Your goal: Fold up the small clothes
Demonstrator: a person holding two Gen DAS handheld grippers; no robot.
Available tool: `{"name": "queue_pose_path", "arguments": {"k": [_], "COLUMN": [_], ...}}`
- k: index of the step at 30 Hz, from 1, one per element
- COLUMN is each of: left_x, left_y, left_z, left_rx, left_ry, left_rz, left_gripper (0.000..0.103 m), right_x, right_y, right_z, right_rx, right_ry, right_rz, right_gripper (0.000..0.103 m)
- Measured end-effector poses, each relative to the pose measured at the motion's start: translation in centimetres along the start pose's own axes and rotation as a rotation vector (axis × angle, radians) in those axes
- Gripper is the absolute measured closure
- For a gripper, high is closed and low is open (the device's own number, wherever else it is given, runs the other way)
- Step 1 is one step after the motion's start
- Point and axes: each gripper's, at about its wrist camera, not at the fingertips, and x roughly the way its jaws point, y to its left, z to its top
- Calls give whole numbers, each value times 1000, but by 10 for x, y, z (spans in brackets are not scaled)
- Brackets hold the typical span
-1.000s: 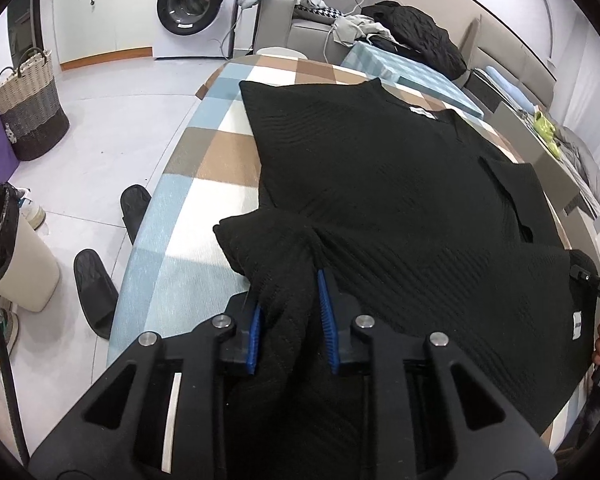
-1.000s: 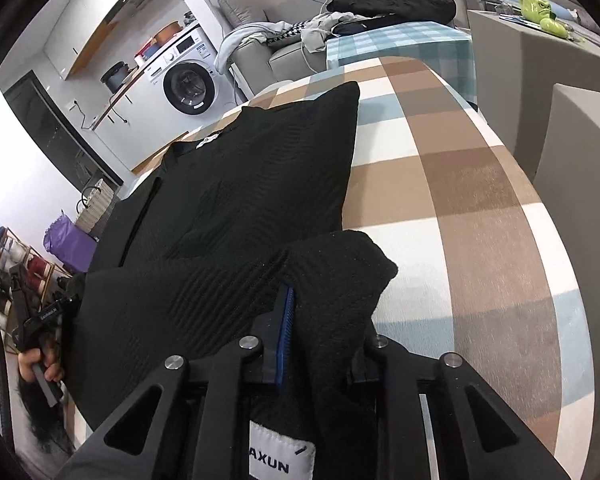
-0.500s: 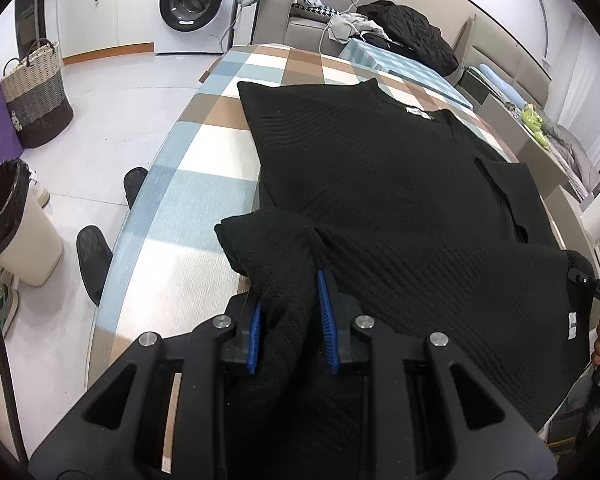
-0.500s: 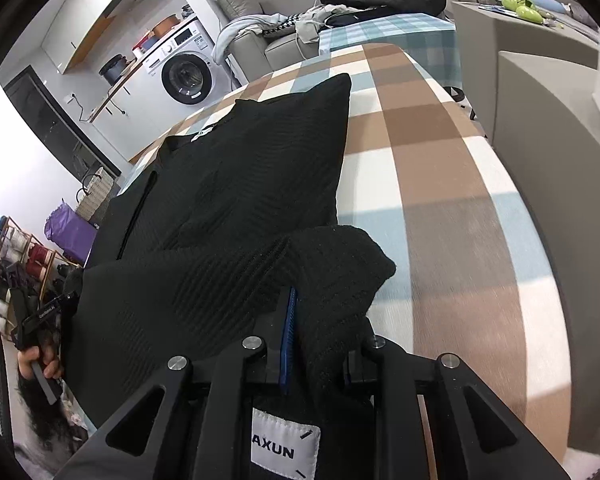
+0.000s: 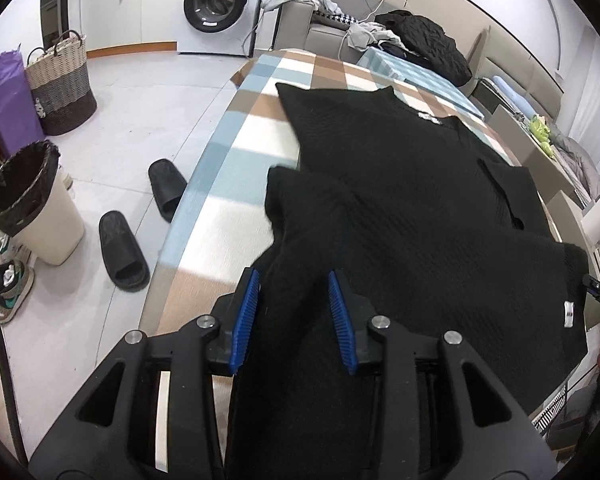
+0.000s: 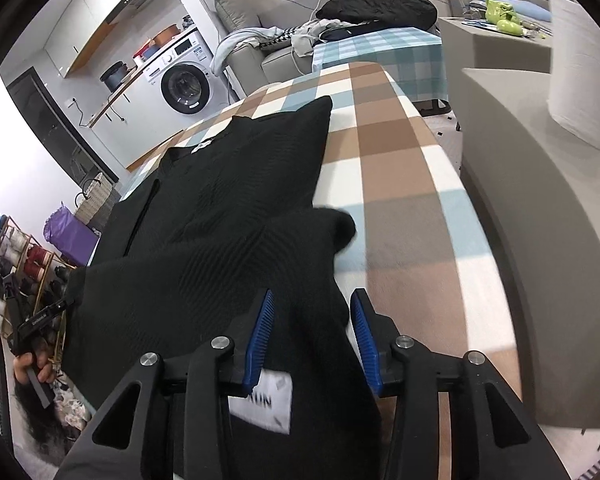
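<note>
A black knit garment (image 5: 412,200) lies spread on the checked table (image 5: 236,160), its near hem folded forward over the body. My left gripper (image 5: 294,280) is open, its blue pads apart with the folded left corner of the garment lying loose between them. In the right wrist view the same garment (image 6: 228,184) shows, and my right gripper (image 6: 312,300) is open too, with the folded right corner between its pads. A white label (image 6: 266,402) on the cloth shows near that gripper's base.
The table (image 6: 400,168) has a rounded edge on each side. On the floor to the left stand a lined bin (image 5: 32,208), two black slippers (image 5: 124,252) and a woven basket (image 5: 62,84). A washing machine (image 5: 216,4) and a cluttered sofa (image 5: 380,36) are beyond. A grey upholstered block (image 6: 540,208) is on the right.
Both grippers have opened and let go of the garment's corners. The folded hem has been carried forward over the body and both grippers have drawn back a little.
</note>
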Motion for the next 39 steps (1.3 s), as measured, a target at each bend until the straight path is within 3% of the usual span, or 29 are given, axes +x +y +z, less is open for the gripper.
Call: {"name": "queue_pose_path", "arguments": {"k": [4,6,7,9,10,11,18,26,30,35,39], "left_x": [-8,-10,-12,-16,-19,-22,-36,-31,-5,28,32], "left_y": [2,1,0,-2,-3,-4,-7,-6,-7,-3,2], "left_z": [-10,-12,-12,-13,-13,-12,-1,46,64,59,48], "left_rx": [-3,-4,-1,2,4,6,-1,-10,-13,-17,-31], "left_ry": [-18,-36,-39,-57,-70,-81,-140,-213,-176,-78,-42], "left_rz": [7,10,11,15,15,15,-2,-11,3,13,8], "left_gripper": [71,89,93,97,98,98,99,100,100,99,85], "right_x": [-1,1,3,3,3,3,-23,-31,-11,25,27], "right_y": [0,1,3,8,11,13,18,30,26,-1,-14], "right_z": [-13,-17,-18,-20,-20,-20,-9,44,60,61,53], "right_rx": [-27,-34,-47,-83,-108,-123,-134,-103,-65,30,80], "right_ry": [10,17,18,10,8,11,-114,-253,-243,-130,-104], "right_rz": [-1,-7,-15,-29,-49,-63,-54,-74,-103,-116,-72], "right_gripper": [61,61,62,75,91,98,99,100,100,99,83]}}
